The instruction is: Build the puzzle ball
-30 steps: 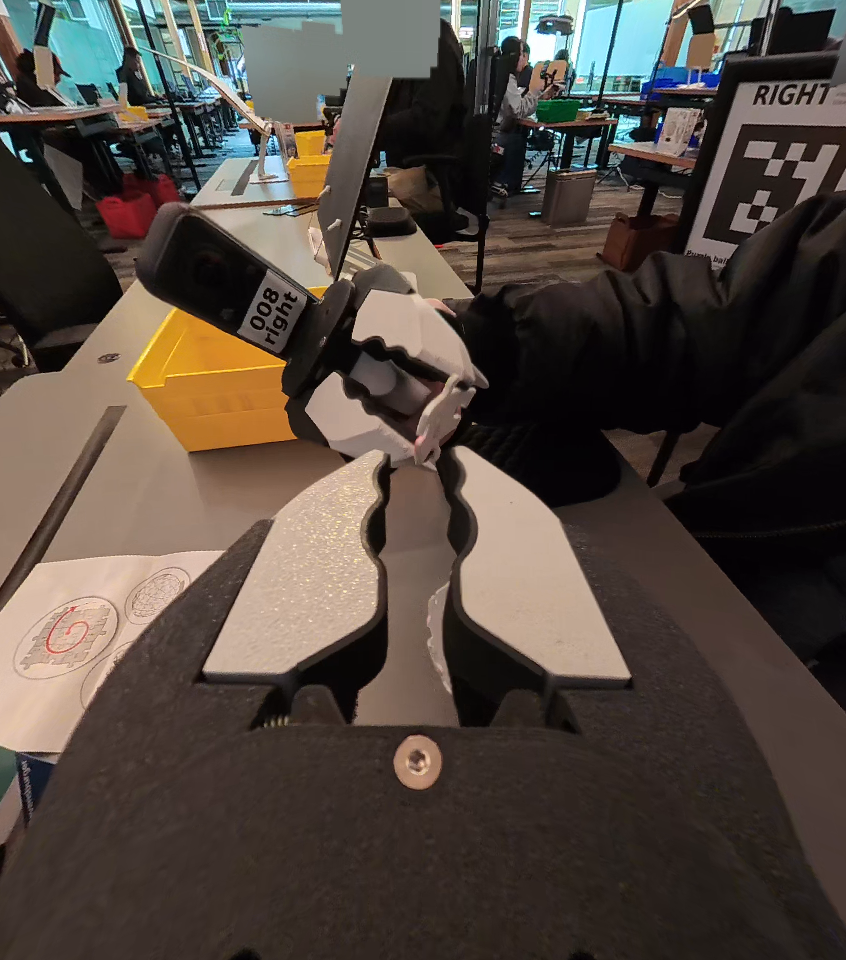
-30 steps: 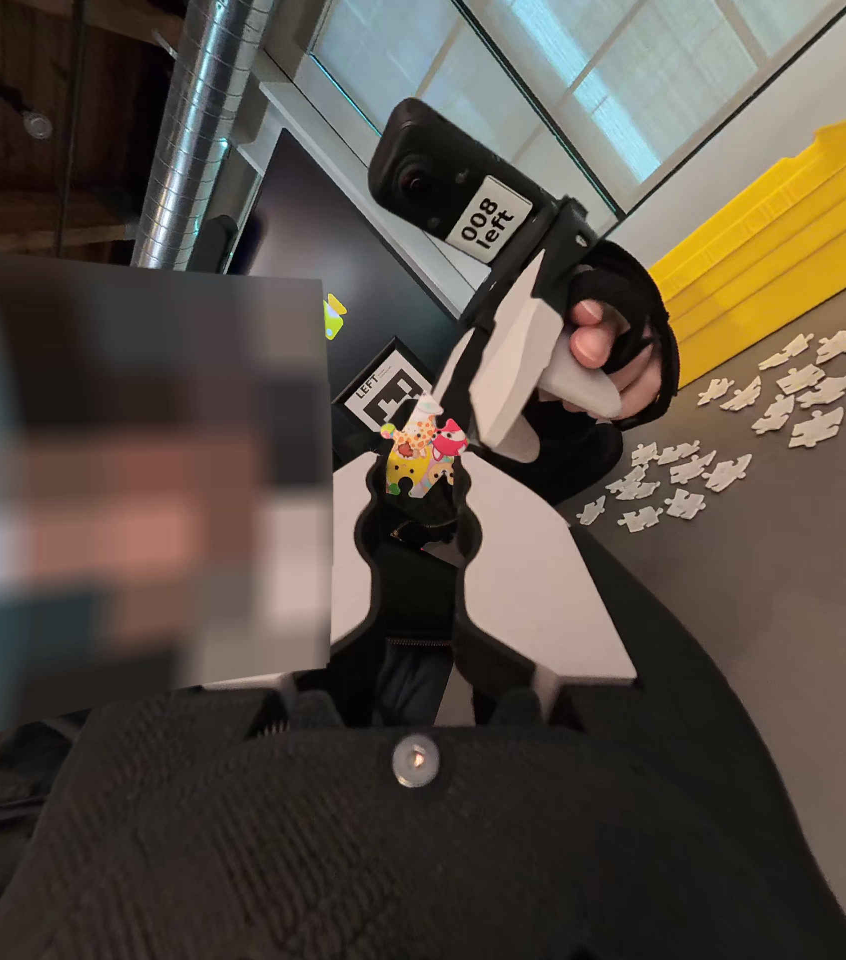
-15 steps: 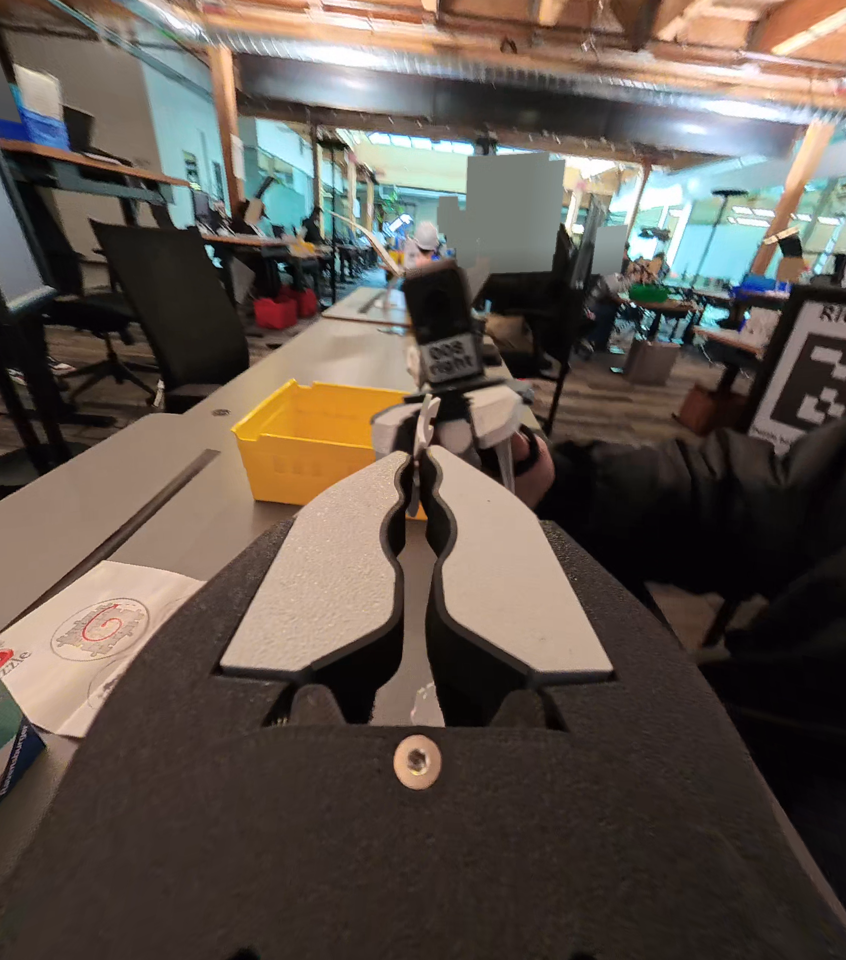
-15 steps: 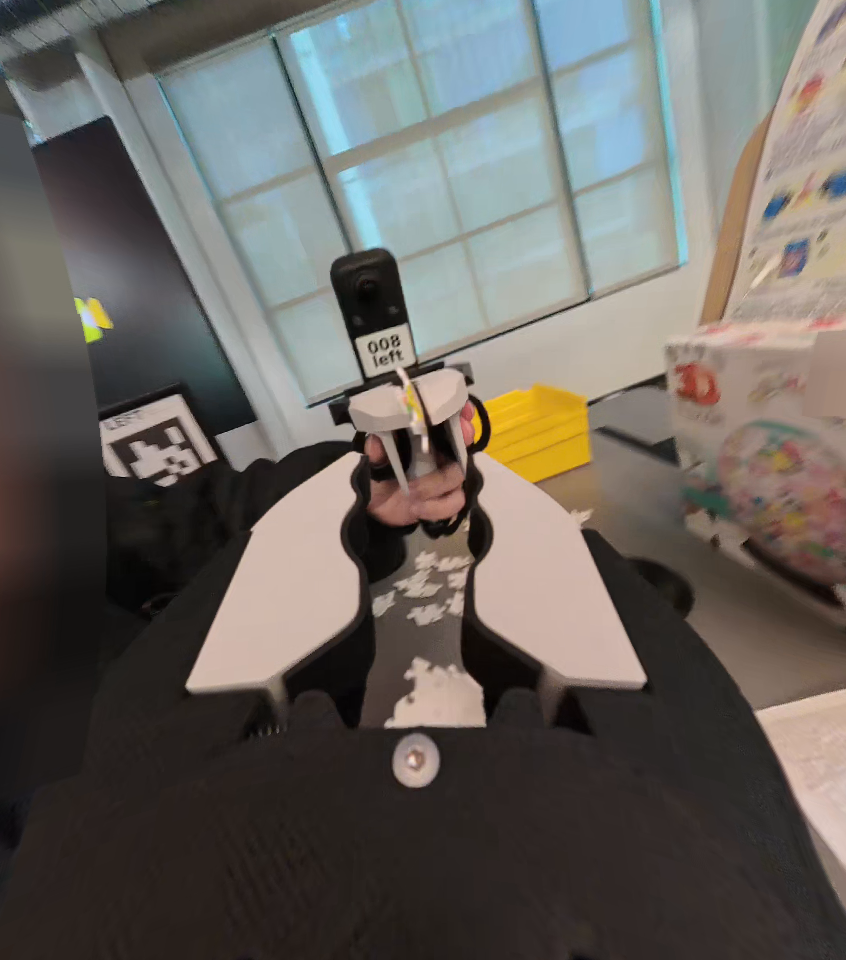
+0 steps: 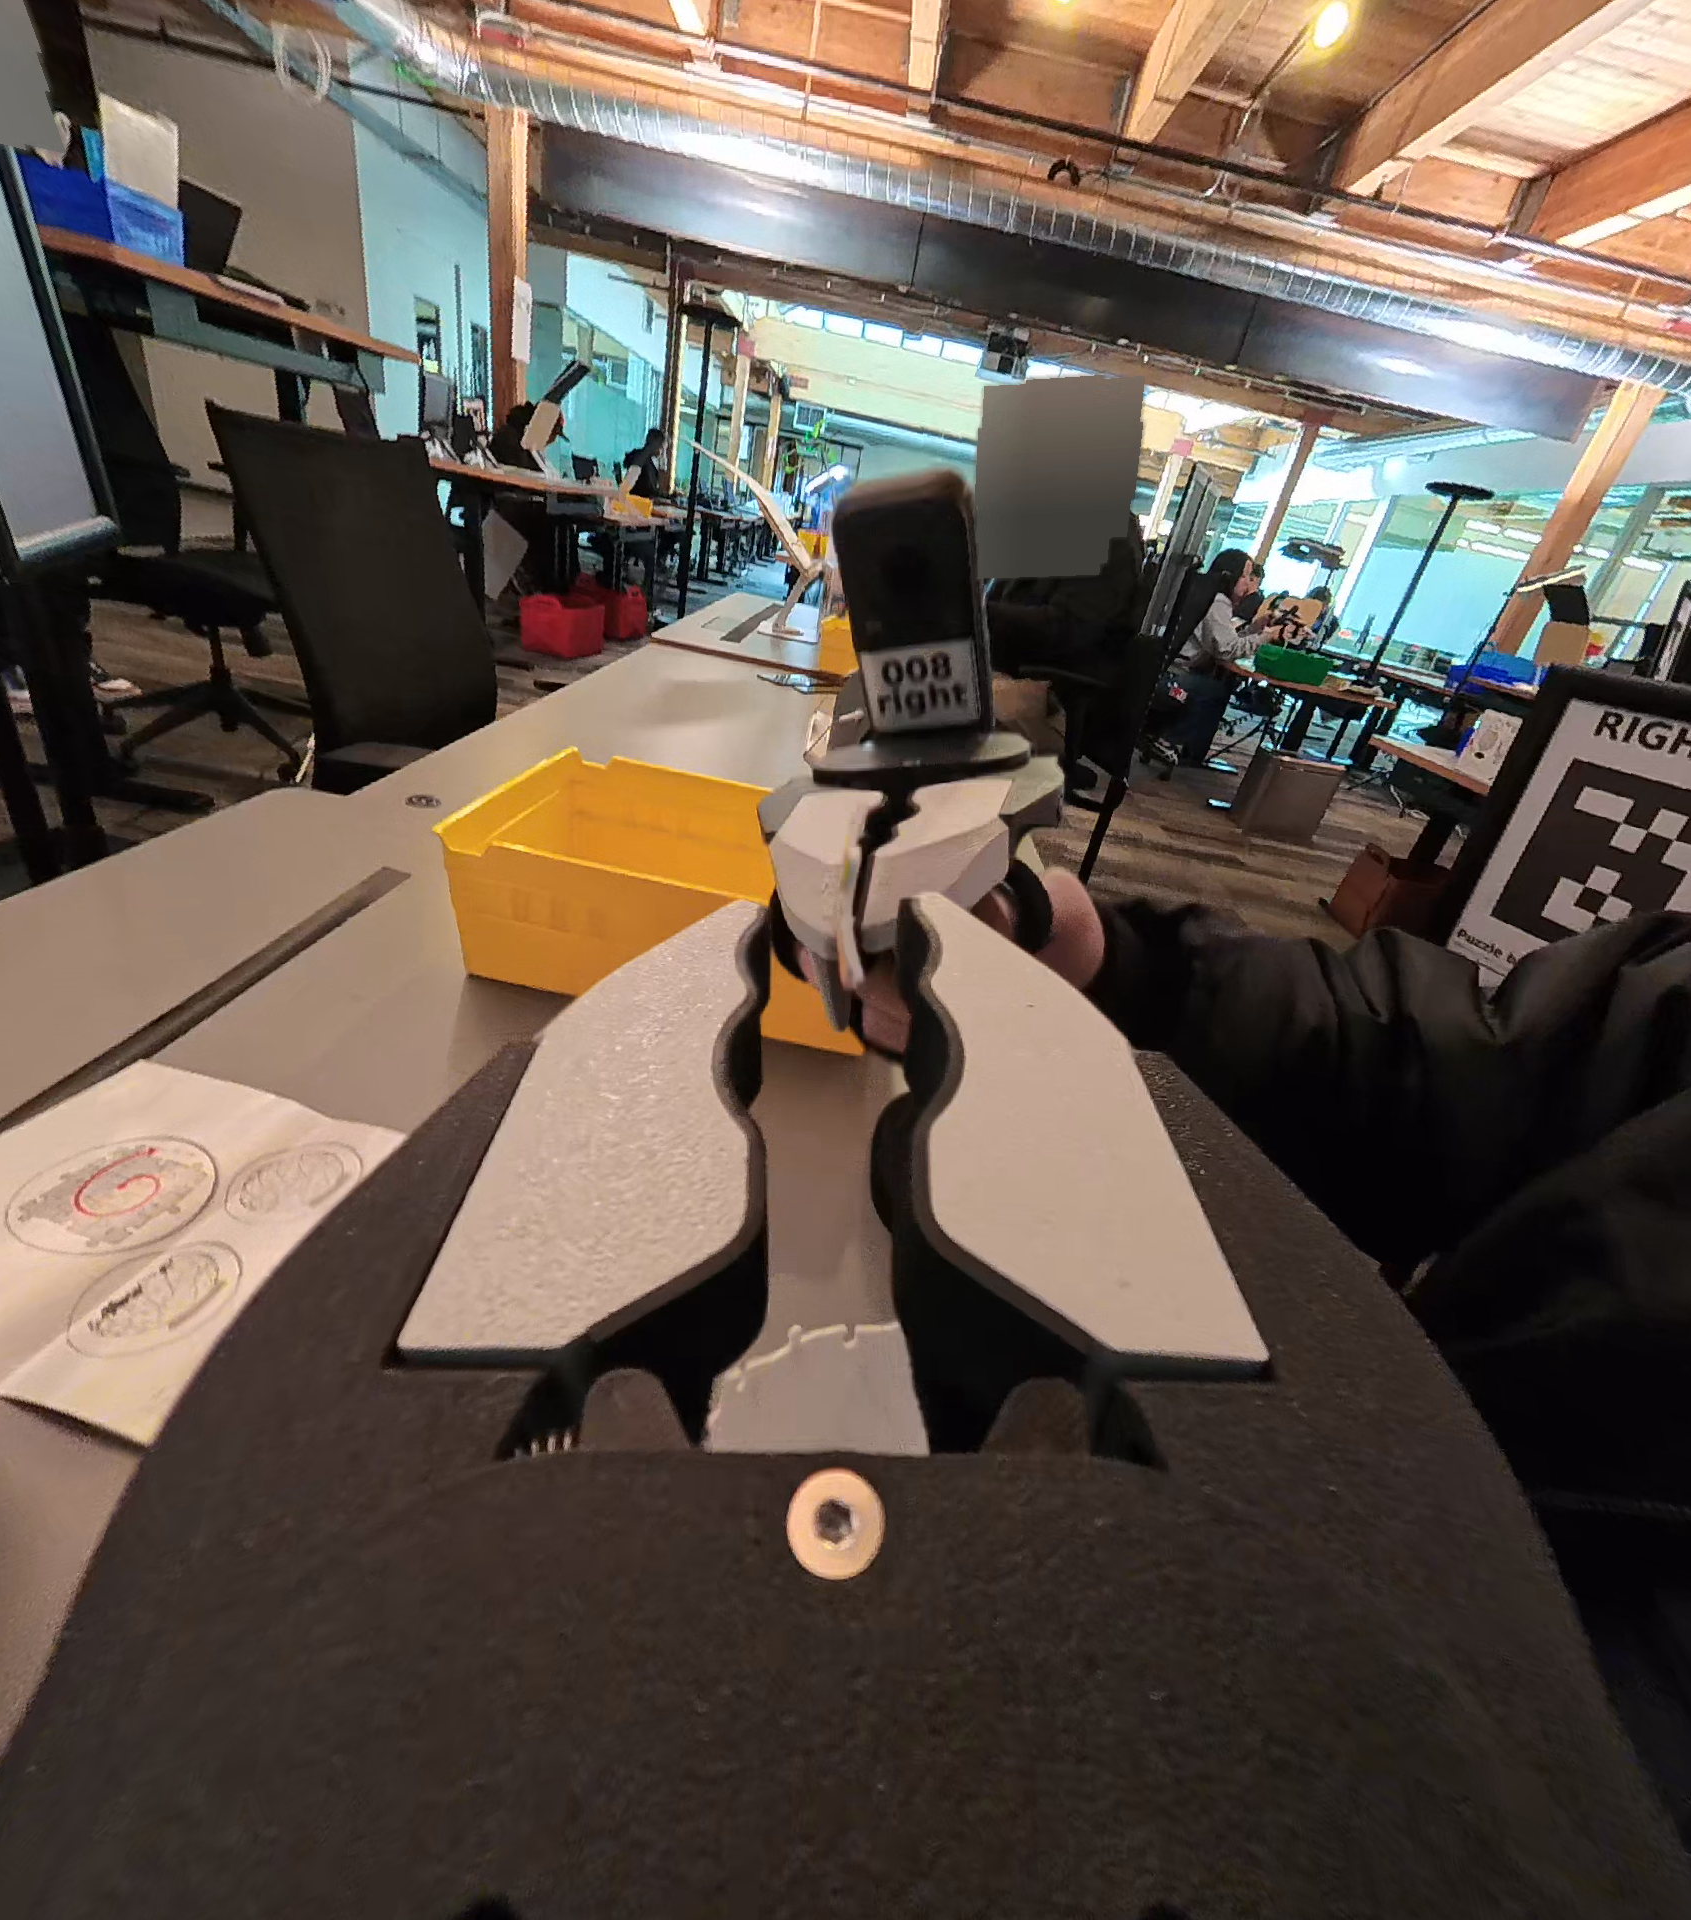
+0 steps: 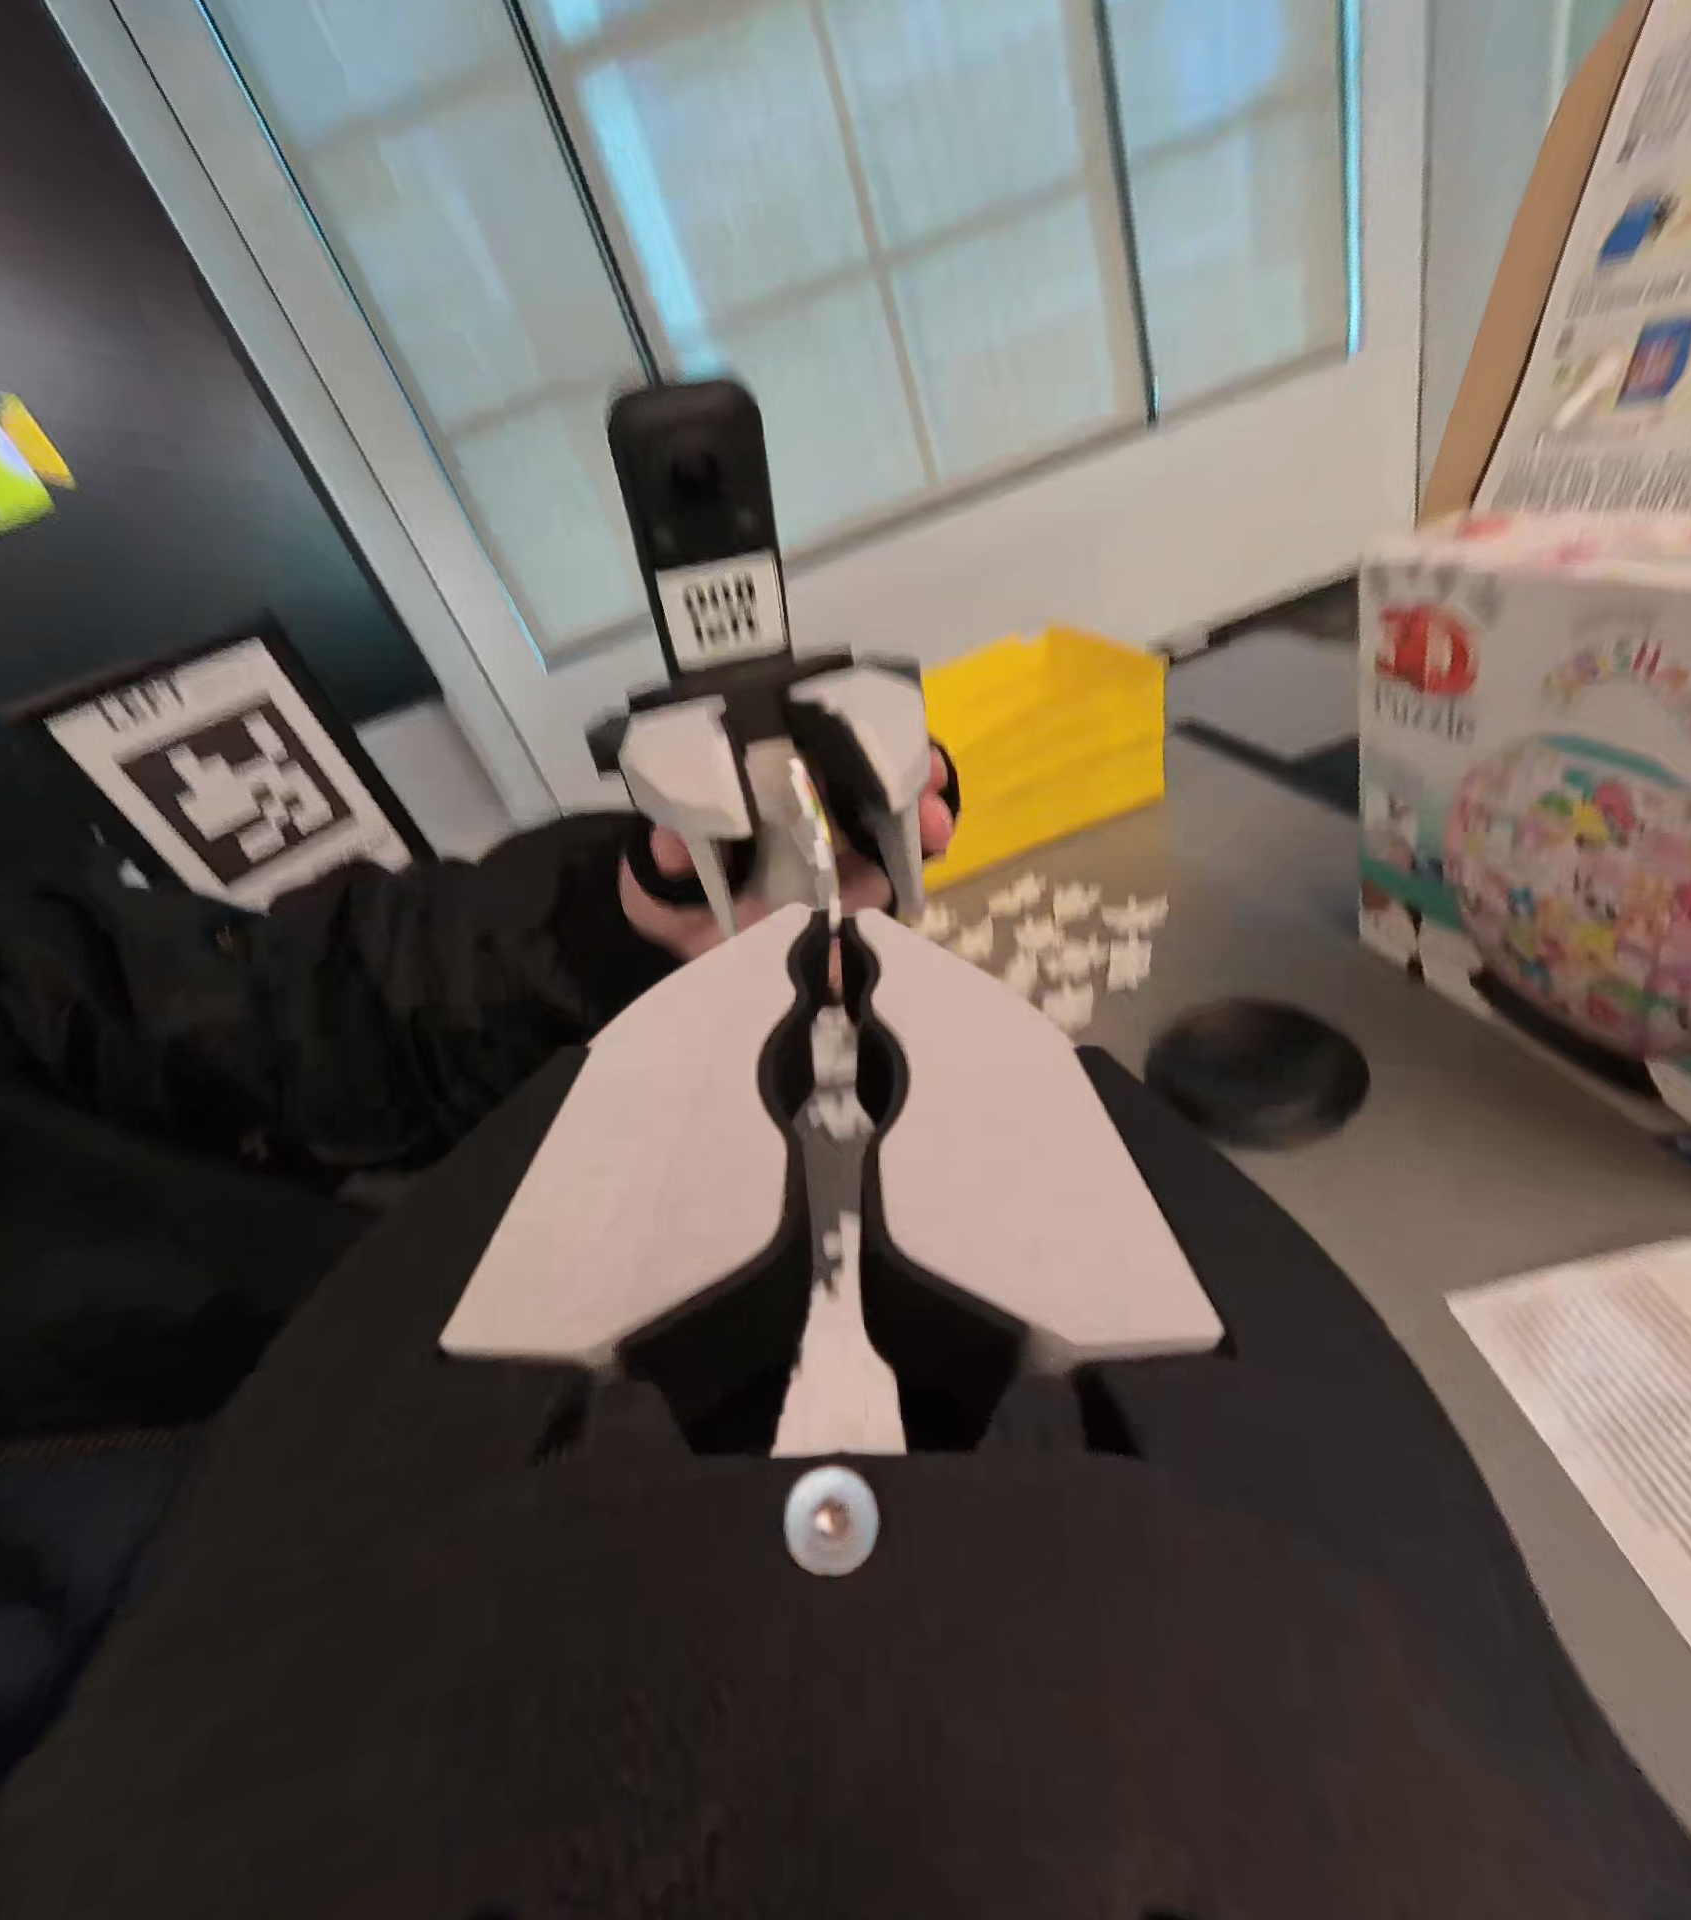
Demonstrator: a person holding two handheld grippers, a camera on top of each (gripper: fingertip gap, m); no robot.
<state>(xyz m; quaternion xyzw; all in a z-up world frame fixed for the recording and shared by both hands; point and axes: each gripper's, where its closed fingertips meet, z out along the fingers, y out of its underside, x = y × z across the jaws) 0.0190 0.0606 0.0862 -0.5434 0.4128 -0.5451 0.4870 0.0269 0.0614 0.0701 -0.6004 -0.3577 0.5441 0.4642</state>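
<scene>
The two grippers face each other above the grey table (image 5: 197,956). My right gripper (image 6: 828,930) is shut on a thin colourful puzzle piece (image 6: 810,831), seen edge-on and standing up from its fingertips. In the left wrist view the same piece (image 5: 851,904) shows as a white and yellow edge clamped in the right gripper (image 5: 851,935). My left gripper (image 5: 833,920) is open, and its fingers (image 5: 675,1091) stand on either side of the piece without touching it. The left gripper (image 6: 813,894) shows open in the right wrist view too.
A yellow bin (image 5: 602,883) stands behind the grippers, with several loose white pieces (image 6: 1059,935) beside it. The puzzle box (image 6: 1568,831), a black round stand (image 6: 1256,1070) and an instruction sheet (image 5: 114,1226) lie around. A person's dark sleeve (image 5: 1392,1091) is at the right. Only a small space, under 4 cm, lies between the two pairs of fingers.
Half a second ago my left gripper was shut on the piece and my right was open. Now the right has shut on it and the left has opened.
</scene>
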